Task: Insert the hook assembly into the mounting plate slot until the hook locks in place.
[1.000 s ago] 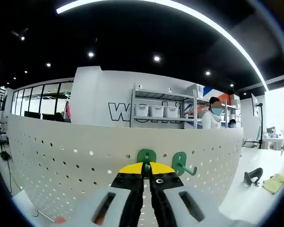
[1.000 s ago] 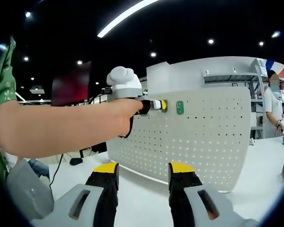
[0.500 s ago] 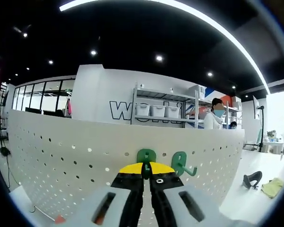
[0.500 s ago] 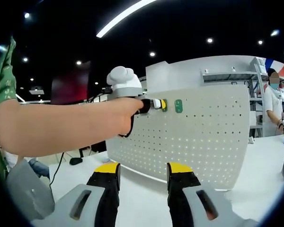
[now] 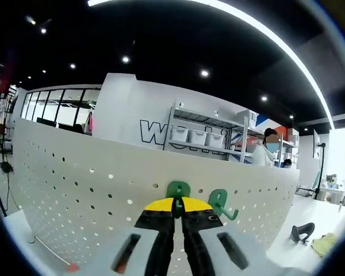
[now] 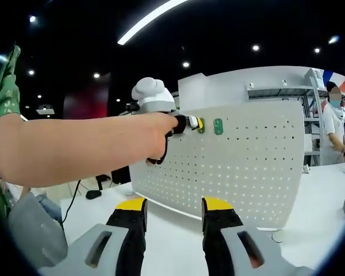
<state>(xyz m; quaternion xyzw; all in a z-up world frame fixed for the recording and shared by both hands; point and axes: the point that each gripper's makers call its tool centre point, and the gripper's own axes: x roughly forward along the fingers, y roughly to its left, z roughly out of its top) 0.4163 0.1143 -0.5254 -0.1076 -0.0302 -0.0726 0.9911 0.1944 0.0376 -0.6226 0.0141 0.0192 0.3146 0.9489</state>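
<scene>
The left gripper [image 5: 178, 208] is clenched on a green hook [image 5: 177, 190], its yellow-tipped jaws pressed together around the hook's lower part. The hook's flat upper tab lies against the white perforated mounting plate [image 5: 75, 178], straight ahead of the jaw tips. A second green hook [image 5: 221, 202] already hangs on the plate just to the right of the held one, its prong pointing outward.

Compared with a second ago, the left gripper view has swung a little, so that more of the plate's left side shows, while the held hook keeps the same place against the plate and between the jaws. This suggests the hook is being pressed or seated rather than carried, and that locking is likely close, though whether it has caught cannot be told.

In the right gripper view, the right gripper [image 6: 173, 211] is released, holding nothing, its jaws spread apart above the white table [image 6: 178, 241]. Beyond them, the person's forearm [image 6: 75, 149] reaches across to the left gripper at the plate's upper edge, where both green hooks sit side by side.
</scene>
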